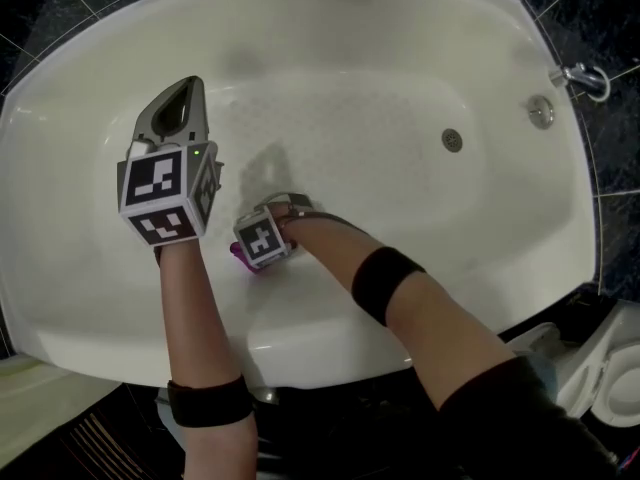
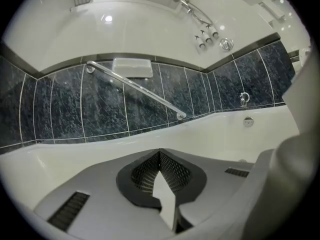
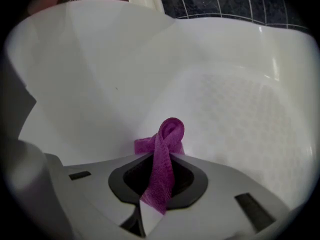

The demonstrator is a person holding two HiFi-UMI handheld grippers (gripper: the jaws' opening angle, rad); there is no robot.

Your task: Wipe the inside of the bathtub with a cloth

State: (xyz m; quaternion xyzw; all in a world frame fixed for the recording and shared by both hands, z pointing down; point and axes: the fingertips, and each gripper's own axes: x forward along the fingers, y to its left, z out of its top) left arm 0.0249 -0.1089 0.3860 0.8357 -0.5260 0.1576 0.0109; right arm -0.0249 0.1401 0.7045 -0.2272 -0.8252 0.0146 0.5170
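Observation:
The white bathtub [image 1: 400,18] fills the head view. A purple cloth [image 3: 166,154] is pinched between the jaws of my right gripper [image 3: 163,159], and its folded loop sticks out past the tips against the tub's pale inner surface. In the head view only a bit of the cloth [image 1: 243,258] peeks out under the right gripper's marker cube [image 1: 262,238], low on the tub's near wall. My left gripper [image 1: 182,103] hovers over the tub's left half, beside the right one. Its jaws [image 2: 160,156] are shut with nothing between them and point toward the far tiled wall.
The drain [image 1: 452,139] lies in the tub floor to the right, with an overflow plate [image 1: 541,111] and a faucet [image 1: 585,76] beyond it. A slanted metal grab bar [image 2: 135,86] and a white soap dish [image 2: 132,67] hang on the dark tiled wall. A toilet [image 1: 610,368] stands at the lower right.

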